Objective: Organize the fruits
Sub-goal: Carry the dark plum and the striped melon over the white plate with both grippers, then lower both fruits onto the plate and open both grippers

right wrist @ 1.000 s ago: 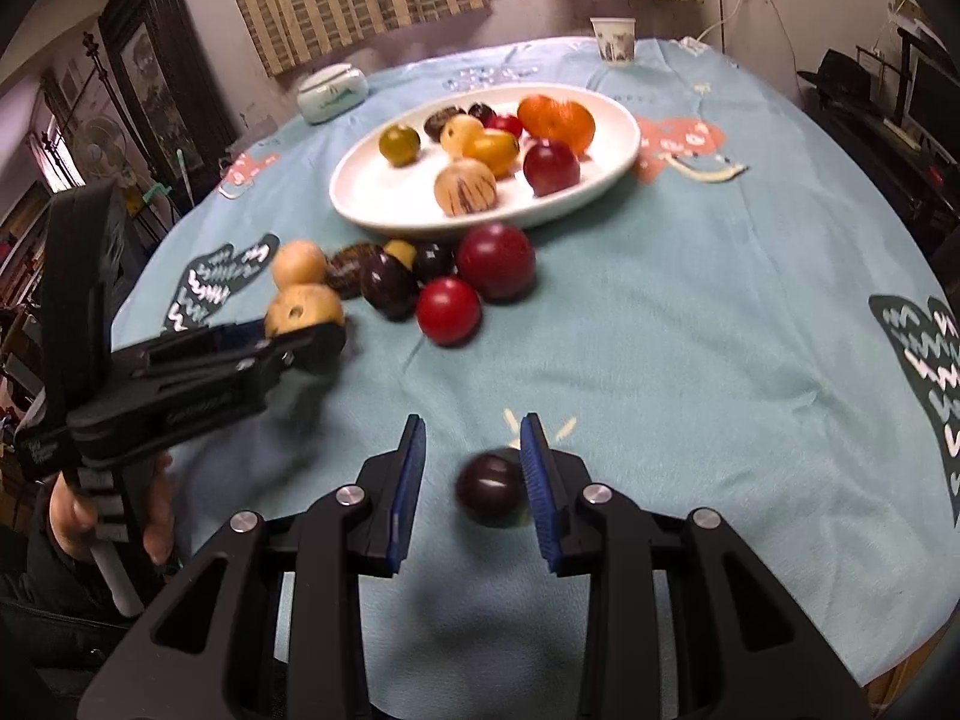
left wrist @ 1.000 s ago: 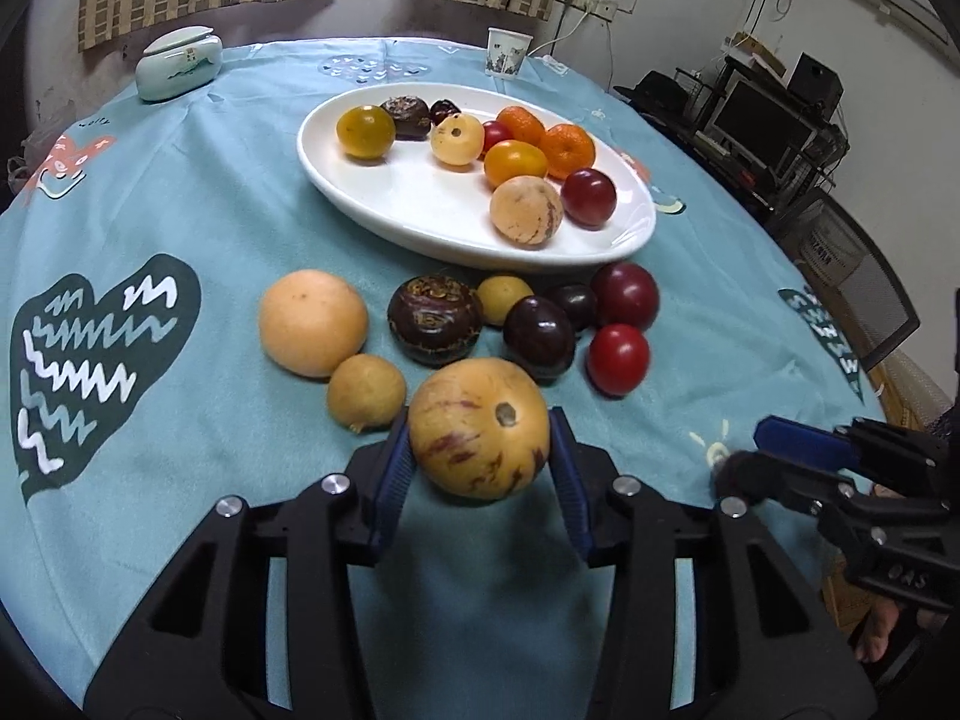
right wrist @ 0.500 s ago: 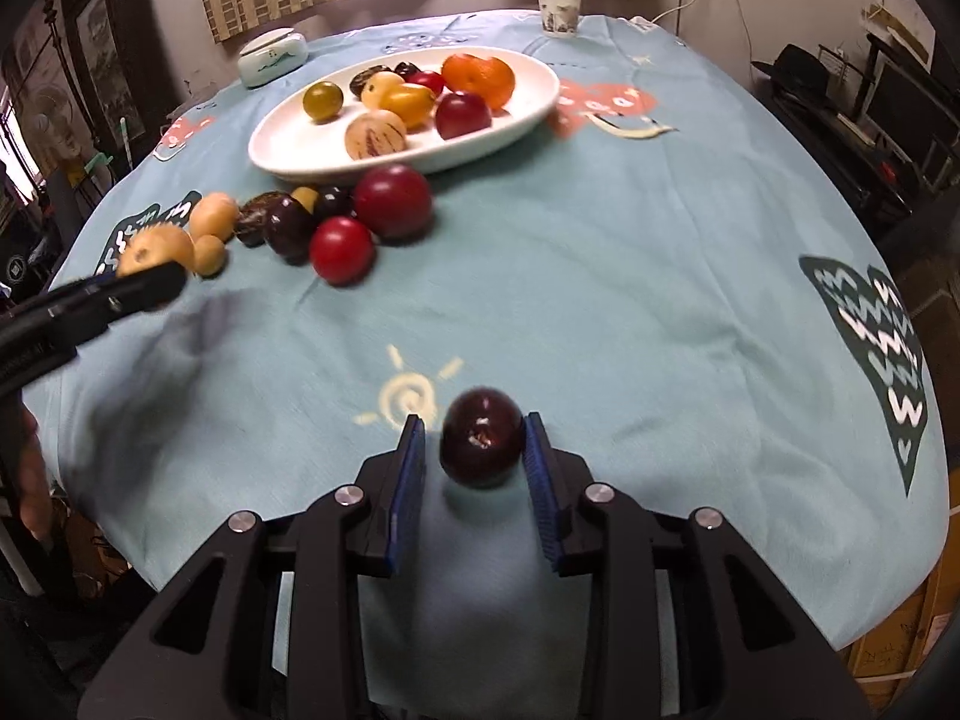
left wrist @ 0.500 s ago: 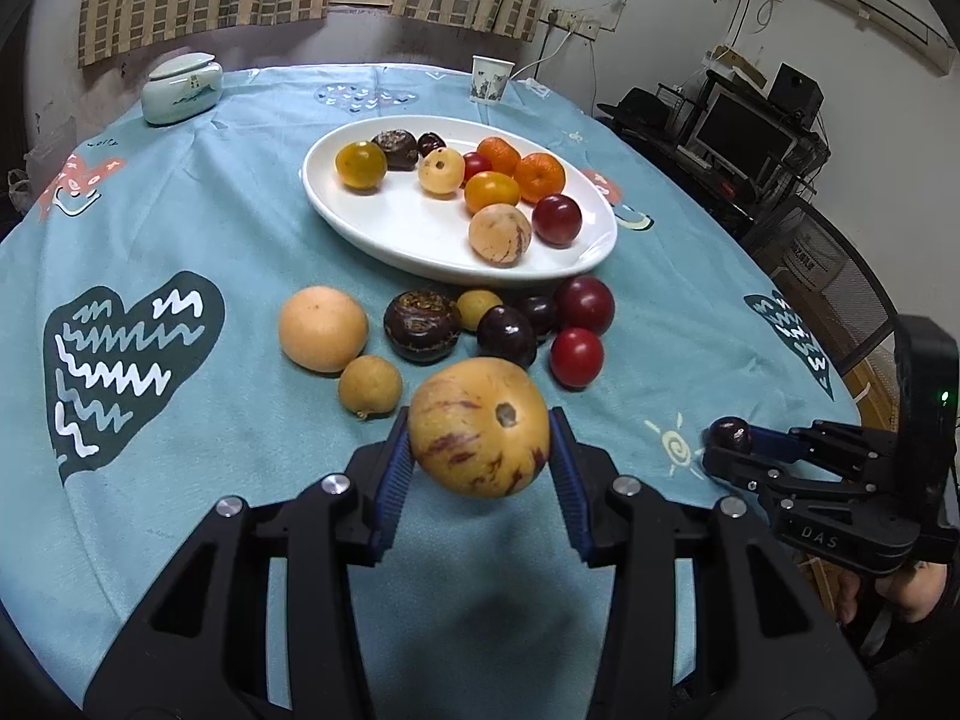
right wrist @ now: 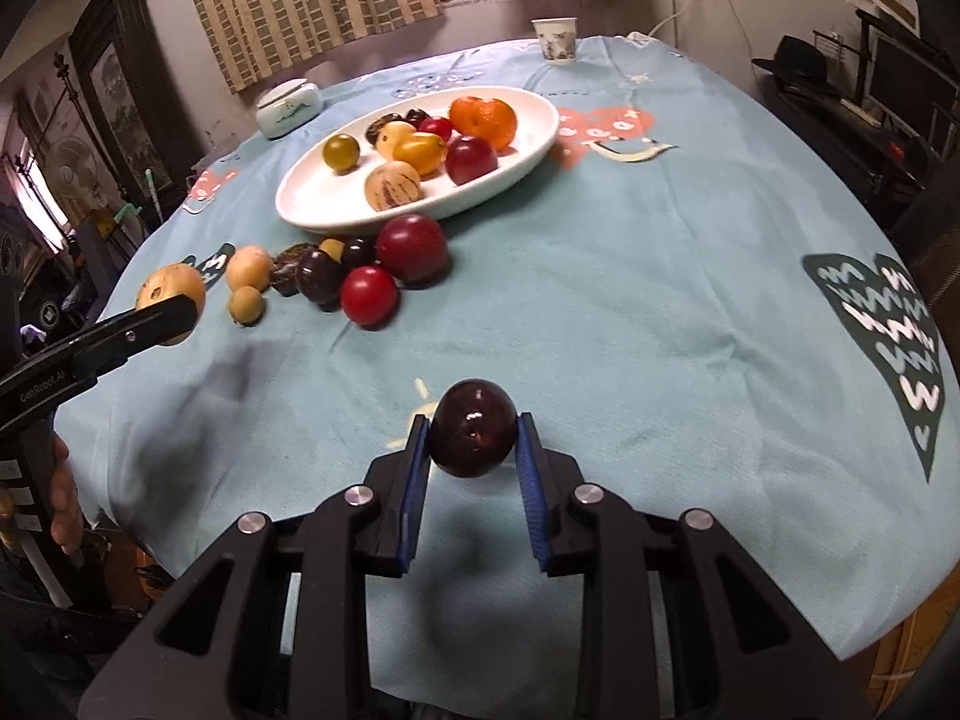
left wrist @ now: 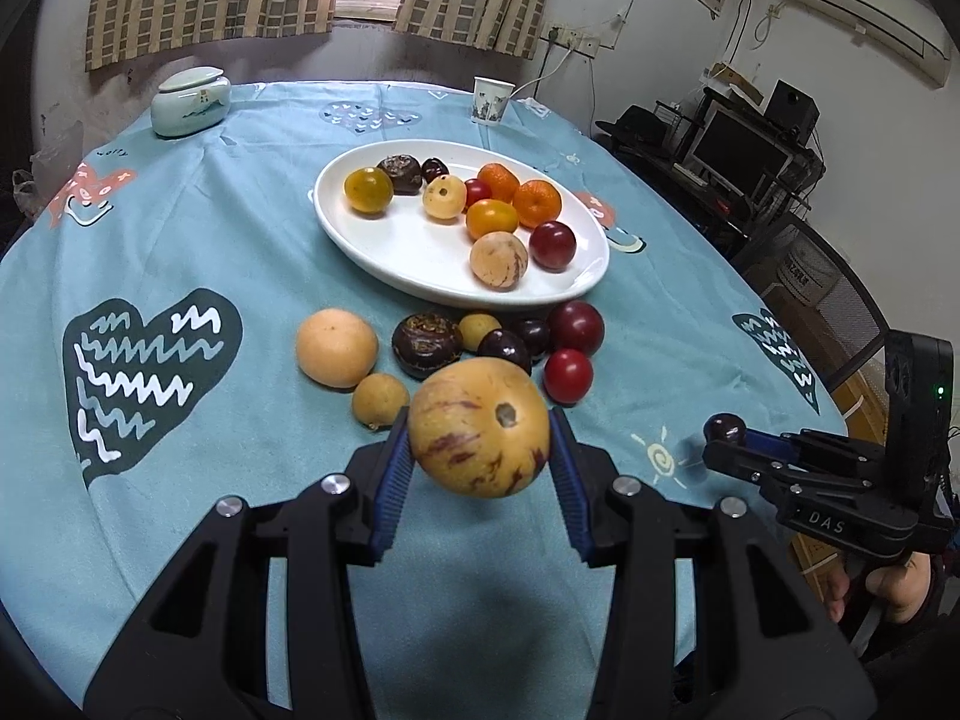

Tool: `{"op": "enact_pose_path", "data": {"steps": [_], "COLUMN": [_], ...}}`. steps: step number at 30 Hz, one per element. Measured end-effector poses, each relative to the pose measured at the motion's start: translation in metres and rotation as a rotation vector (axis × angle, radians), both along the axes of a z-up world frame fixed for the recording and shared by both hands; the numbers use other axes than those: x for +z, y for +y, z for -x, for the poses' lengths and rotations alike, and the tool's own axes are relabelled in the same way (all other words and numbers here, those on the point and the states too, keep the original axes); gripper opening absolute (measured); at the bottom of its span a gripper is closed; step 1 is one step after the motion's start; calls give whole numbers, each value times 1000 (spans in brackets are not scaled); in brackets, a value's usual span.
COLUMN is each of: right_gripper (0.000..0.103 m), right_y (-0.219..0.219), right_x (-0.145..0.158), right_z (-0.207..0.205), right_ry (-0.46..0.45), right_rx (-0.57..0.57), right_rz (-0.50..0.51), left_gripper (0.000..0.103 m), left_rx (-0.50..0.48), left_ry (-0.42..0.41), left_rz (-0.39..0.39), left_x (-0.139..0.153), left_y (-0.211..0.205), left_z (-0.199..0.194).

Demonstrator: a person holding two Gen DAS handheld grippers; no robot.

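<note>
My left gripper (left wrist: pixel 479 450) is shut on a yellow melon with purple streaks (left wrist: pixel 479 426) and holds it above the cloth, near the loose fruit. My right gripper (right wrist: pixel 472 444) is shut on a dark plum (right wrist: pixel 472 427), lifted above the cloth at the table's near right; it also shows in the left wrist view (left wrist: pixel 725 427). A white oval plate (left wrist: pixel 420 264) holds several fruits. A cluster of loose fruit lies before the plate: a pale orange (left wrist: pixel 336 348), a small yellow fruit (left wrist: pixel 380 399), a dark brown fruit (left wrist: pixel 427 343), red plums (left wrist: pixel 575 327).
A blue tablecloth (left wrist: pixel 180 240) covers the round table. A lidded ceramic jar (left wrist: pixel 189 99) and a paper cup (left wrist: pixel 492 99) stand at the far edge. A desk with monitors and a chair (left wrist: pixel 810 276) stand to the right of the table.
Both grippers have risen and pulled back from the table with their fruit held. The right gripper closed on the dark plum a second ago and lifted it.
</note>
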State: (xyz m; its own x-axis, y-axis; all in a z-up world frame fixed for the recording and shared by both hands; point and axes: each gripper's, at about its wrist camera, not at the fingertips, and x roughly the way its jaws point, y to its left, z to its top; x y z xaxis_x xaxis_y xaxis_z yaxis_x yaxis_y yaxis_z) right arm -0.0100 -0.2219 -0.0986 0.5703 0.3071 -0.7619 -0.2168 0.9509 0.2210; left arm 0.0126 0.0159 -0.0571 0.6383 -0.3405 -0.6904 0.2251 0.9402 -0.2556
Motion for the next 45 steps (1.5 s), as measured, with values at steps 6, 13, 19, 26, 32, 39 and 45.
{"op": "enact_pose_path", "data": {"steps": [6, 13, 19, 26, 32, 39, 45], "right_gripper": [29, 29, 29, 29, 29, 30, 58], "right_y": [21, 40, 57, 69, 74, 74, 69], "right_x": [19, 46, 64, 54, 49, 44, 47], "right_z": [-18, -71, -139, -196, -210, -222, -223], "right_ry": [-55, -104, -108, -76, -72, -80, -123], "right_rx": [68, 111, 124, 109, 113, 94, 40], "right_rz": [-7, 1, 27, 59, 65, 77, 110], "left_gripper": [44, 44, 44, 45, 44, 45, 54], "left_rx": [7, 18, 29, 24, 25, 27, 55], "left_ry": [-2, -10, 4, 78, 98, 109, 91], "left_rz": [-1, -6, -73, -85, -91, -84, -55], "left_x": [8, 29, 37, 16, 6, 2, 10], "left_y": [2, 5, -2, -7, -7, -8, 2], "left_z": [-20, -75, -143, -187, -199, -211, -207]}}
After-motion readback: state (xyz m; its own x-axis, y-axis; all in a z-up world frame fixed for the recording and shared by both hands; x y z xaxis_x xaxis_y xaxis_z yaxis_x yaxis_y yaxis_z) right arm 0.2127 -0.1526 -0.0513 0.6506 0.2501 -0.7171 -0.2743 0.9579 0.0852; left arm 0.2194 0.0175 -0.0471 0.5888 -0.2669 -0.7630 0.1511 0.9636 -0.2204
